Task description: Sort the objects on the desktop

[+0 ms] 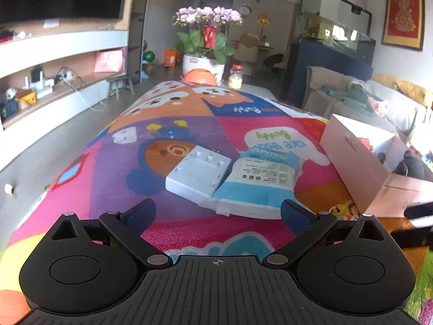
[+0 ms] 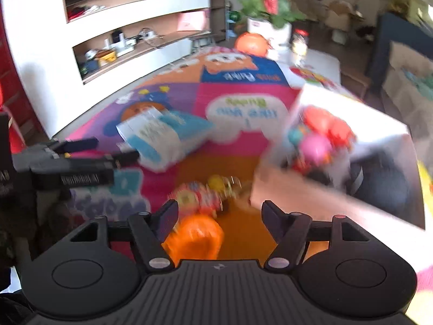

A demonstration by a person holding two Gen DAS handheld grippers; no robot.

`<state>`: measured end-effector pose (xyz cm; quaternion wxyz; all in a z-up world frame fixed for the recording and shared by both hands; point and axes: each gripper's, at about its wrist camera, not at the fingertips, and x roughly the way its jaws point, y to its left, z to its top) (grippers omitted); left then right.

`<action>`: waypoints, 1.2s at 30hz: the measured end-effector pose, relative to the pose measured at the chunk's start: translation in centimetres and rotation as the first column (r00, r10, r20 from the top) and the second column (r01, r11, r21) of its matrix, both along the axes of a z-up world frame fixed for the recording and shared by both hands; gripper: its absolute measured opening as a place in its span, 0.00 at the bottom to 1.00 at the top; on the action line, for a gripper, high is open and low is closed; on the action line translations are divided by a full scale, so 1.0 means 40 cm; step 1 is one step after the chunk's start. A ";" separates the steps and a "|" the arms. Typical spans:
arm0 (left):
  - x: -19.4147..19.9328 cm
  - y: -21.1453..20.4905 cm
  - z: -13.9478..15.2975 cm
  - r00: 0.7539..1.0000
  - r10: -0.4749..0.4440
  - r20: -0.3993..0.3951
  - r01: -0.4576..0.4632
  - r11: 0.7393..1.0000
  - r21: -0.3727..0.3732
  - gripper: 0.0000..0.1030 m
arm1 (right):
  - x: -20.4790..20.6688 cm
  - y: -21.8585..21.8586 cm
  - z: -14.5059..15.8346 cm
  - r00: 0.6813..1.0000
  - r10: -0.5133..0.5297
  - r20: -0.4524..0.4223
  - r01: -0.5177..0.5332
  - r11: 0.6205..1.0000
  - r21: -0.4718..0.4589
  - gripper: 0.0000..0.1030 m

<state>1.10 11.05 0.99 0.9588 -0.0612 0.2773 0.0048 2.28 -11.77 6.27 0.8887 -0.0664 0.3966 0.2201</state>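
Black-fingered, both claws gape empty: the left gripper [image 1: 217,211] near a tissue pack [image 1: 257,178], the right gripper [image 2: 219,216] over an orange toy [image 2: 194,239].

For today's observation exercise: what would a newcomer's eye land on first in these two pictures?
First, the loud cartoon mat that covers the table. On it, just ahead of the open left gripper, a white charger lies touching a blue tissue pack. To the right stands a pink box holding bright toys, and purple flowers rise at the far end.
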 end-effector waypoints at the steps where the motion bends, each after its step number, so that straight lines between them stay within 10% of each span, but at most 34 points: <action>1: -0.007 -0.005 0.007 1.000 -0.010 0.001 0.010 1.000 0.005 0.99 | -0.004 -0.010 -0.014 1.000 -0.010 -0.019 0.010 1.000 0.017 0.65; 8: -0.036 -0.067 0.051 0.994 -0.105 -0.005 0.105 0.992 0.076 0.99 | -0.036 -0.048 -0.084 0.998 -0.020 -0.065 0.023 0.999 0.048 0.37; 16: -0.025 -0.197 0.035 0.959 -0.276 -0.064 0.282 0.954 0.104 0.99 | -0.066 -0.142 -0.086 0.968 -0.219 0.126 0.235 0.962 -0.140 0.37; 24: -0.007 -0.289 0.001 0.938 -0.323 -0.125 0.342 0.921 0.188 0.99 | -0.127 -0.213 -0.028 0.959 -0.244 0.141 0.244 0.970 0.021 0.72; 36: -0.017 -0.254 -0.011 0.947 -0.278 -0.162 0.308 0.930 0.201 0.99 | -0.010 -0.123 -0.101 0.967 -0.229 0.113 0.233 0.972 -0.021 0.71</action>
